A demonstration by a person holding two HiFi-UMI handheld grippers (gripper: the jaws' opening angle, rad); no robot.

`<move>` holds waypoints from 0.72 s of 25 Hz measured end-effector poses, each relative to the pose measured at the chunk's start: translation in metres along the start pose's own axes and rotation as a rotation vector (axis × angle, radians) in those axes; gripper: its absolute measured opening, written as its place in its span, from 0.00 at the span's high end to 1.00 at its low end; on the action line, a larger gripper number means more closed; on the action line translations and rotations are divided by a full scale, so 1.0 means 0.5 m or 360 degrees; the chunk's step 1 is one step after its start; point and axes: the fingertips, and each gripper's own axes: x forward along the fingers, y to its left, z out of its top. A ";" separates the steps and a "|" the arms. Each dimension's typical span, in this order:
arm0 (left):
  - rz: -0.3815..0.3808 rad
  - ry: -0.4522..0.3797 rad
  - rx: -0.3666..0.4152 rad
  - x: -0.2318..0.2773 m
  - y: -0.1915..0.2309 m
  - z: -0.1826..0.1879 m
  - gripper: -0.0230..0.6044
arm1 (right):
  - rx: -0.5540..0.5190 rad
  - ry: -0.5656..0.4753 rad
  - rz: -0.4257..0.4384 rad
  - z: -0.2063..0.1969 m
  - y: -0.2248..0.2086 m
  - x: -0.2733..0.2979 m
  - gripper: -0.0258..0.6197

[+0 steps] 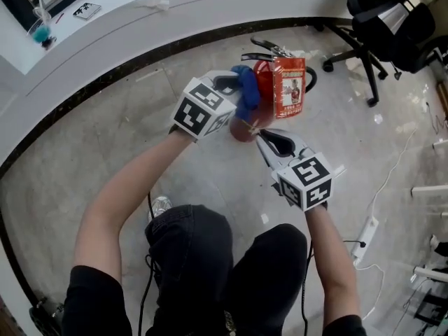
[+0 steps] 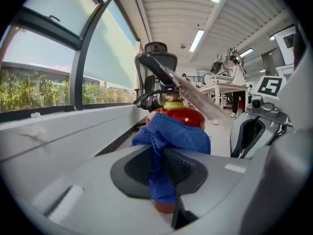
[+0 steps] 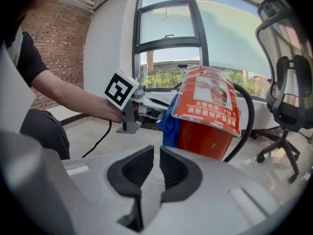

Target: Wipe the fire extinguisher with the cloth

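The left tool (image 1: 236, 93) squeezes the blue cloth (image 1: 246, 95) against the standing fire extinguisher's (image 1: 287, 82) left side. The right tool (image 1: 264, 138), almost closed and empty, sits nearer.

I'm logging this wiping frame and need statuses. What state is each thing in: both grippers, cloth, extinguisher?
left gripper: shut on the cloth.
cloth: bunched, pressed against the fire extinguisher.
fire extinguisher: upright, tag hanging on it.
right gripper: jaws a narrow gap apart, empty.
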 end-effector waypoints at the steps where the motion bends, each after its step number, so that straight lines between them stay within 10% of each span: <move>1: 0.0019 -0.0005 0.0018 -0.005 0.003 0.018 0.88 | -0.0006 -0.0013 -0.0001 0.009 -0.002 -0.006 0.90; 7: 0.0161 -0.0004 0.0068 -0.025 0.005 0.088 0.88 | -0.0009 -0.0085 -0.0013 0.047 -0.016 -0.045 0.90; 18: 0.0421 -0.0123 -0.0446 -0.027 -0.015 0.132 0.88 | 0.0059 -0.0178 0.0005 0.033 -0.029 -0.099 0.90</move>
